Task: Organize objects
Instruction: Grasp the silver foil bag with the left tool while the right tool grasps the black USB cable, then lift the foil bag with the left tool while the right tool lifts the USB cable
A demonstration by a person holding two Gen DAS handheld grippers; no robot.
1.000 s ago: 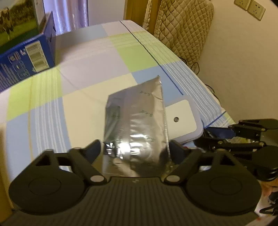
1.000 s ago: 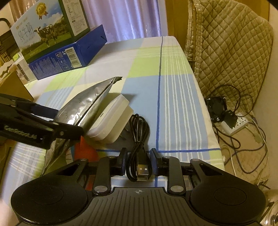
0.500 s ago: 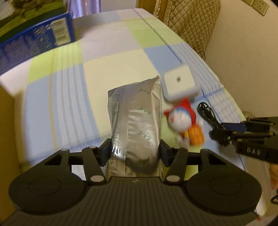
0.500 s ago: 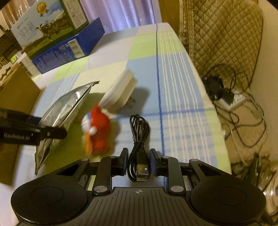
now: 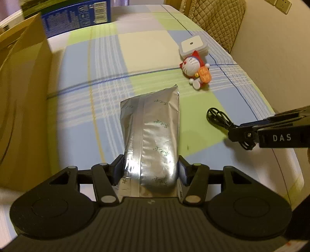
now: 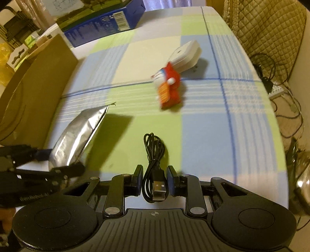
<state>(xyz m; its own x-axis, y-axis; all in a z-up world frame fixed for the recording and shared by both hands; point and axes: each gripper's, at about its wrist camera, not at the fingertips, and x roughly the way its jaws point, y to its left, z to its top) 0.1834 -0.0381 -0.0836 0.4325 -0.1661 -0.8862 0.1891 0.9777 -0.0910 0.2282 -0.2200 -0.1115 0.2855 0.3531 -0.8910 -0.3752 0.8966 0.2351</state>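
My left gripper (image 5: 150, 166) is shut on a silver foil pouch (image 5: 153, 133), held above the checked tablecloth (image 5: 100, 108); the pouch (image 6: 77, 133) also shows at the left of the right wrist view. My right gripper (image 6: 154, 179) is shut on a coiled black USB cable (image 6: 154, 155), its plug toward the camera; the left wrist view shows the cable (image 5: 219, 118) hanging from that gripper (image 5: 235, 133). A red cat-robot plush toy (image 5: 195, 69) lies on the cloth, touching a white square lidded box (image 5: 192, 46) behind it.
A brown cardboard box (image 5: 23, 108) stands along the left of the table. A blue carton (image 5: 77, 17) sits at the far end. A quilted chair back (image 6: 271, 29) and floor cables (image 6: 286, 100) lie right of the table edge.
Both grippers have pulled back and up from the toy and white box, carrying the pouch and the cable. The cardboard box has come into view on the left.
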